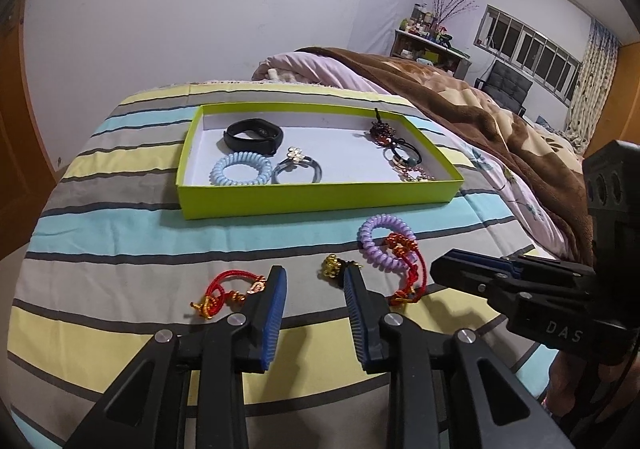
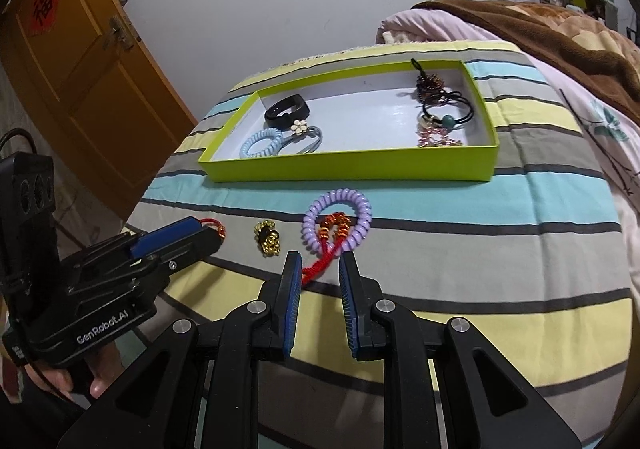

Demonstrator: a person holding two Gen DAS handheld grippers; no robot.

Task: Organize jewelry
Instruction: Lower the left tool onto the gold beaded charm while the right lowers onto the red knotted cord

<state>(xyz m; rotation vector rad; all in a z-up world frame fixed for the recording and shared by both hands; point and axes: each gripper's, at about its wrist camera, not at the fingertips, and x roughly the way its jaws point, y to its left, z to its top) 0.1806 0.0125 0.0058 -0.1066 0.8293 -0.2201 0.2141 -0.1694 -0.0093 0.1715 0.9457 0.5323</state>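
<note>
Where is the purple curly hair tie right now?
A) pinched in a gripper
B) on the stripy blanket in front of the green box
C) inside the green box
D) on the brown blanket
B: the purple curly hair tie lies on the stripy blanket, just in front of the green box, overlapping a red bracelet, and no gripper is holding it.
</note>
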